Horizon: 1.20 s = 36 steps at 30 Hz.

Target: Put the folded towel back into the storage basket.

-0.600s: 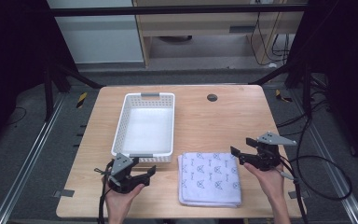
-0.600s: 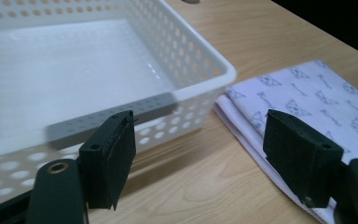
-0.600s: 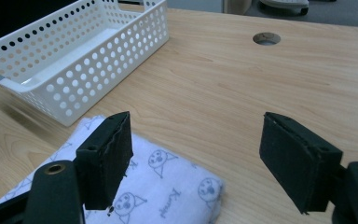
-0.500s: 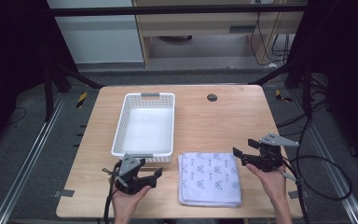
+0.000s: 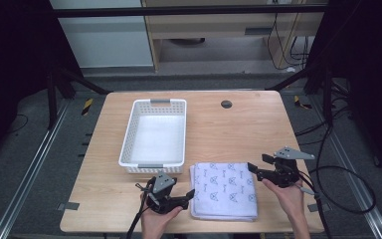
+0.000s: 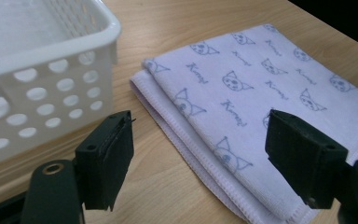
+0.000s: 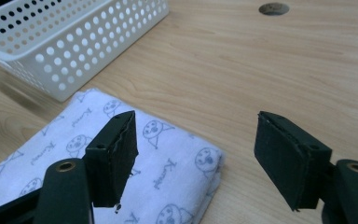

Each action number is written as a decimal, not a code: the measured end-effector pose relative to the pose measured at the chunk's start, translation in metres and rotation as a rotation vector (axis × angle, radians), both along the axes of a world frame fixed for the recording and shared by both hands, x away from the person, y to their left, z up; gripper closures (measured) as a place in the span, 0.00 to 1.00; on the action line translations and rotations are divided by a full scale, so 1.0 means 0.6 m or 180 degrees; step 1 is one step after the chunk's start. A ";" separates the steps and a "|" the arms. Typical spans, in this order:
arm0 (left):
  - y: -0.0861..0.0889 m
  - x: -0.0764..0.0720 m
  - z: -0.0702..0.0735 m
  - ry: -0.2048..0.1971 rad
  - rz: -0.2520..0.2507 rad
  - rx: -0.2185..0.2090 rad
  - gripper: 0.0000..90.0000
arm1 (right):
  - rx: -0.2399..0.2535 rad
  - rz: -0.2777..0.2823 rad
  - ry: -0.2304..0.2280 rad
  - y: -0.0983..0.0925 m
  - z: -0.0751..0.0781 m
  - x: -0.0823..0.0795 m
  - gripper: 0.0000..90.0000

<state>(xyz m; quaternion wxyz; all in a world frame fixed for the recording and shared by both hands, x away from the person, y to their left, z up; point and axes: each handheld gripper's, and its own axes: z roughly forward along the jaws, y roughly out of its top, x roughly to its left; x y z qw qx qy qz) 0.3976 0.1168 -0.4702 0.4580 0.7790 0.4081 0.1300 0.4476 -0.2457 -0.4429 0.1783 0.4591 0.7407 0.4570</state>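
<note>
A folded lilac towel (image 5: 226, 189) printed with cat faces lies flat on the wooden table, near the front edge. My left gripper (image 5: 189, 194) is low at the towel's left edge, pointing right, with jaws open. In the left gripper view the gripper (image 6: 200, 135) has the towel's (image 6: 261, 74) near corner between and beyond its spread jaws, with no pad touching cloth. My right gripper (image 5: 252, 170) is at the towel's far right corner, pointing left and open. In the right gripper view the gripper (image 7: 196, 128) hovers over that folded corner of the towel (image 7: 158, 186).
An empty white perforated basket (image 5: 127, 139) stands just behind the towel, left of centre; its wall (image 6: 51, 70) is close to my left jaw. A dark cable hole (image 5: 226, 104) sits at the table's back. Cables trail off the right side.
The left gripper has slid right along the table's front until it is beside the towel's left edge. The right gripper has barely shifted, a little nearer the front.
</note>
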 end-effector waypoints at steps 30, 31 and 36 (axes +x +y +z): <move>-0.067 -0.002 -0.056 0.0221 -0.0194 0.0305 0.25 | -0.0242 0.0122 0.0568 0.030 -0.080 0.022 0.46; -0.068 -0.003 -0.057 0.0210 -0.0190 0.0311 0.25 | -0.0264 0.0126 0.0584 0.033 -0.083 0.023 0.47; -0.072 -0.007 -0.062 0.0187 -0.0141 0.0295 0.25 | -0.0273 0.0102 0.0629 0.036 -0.088 0.024 0.47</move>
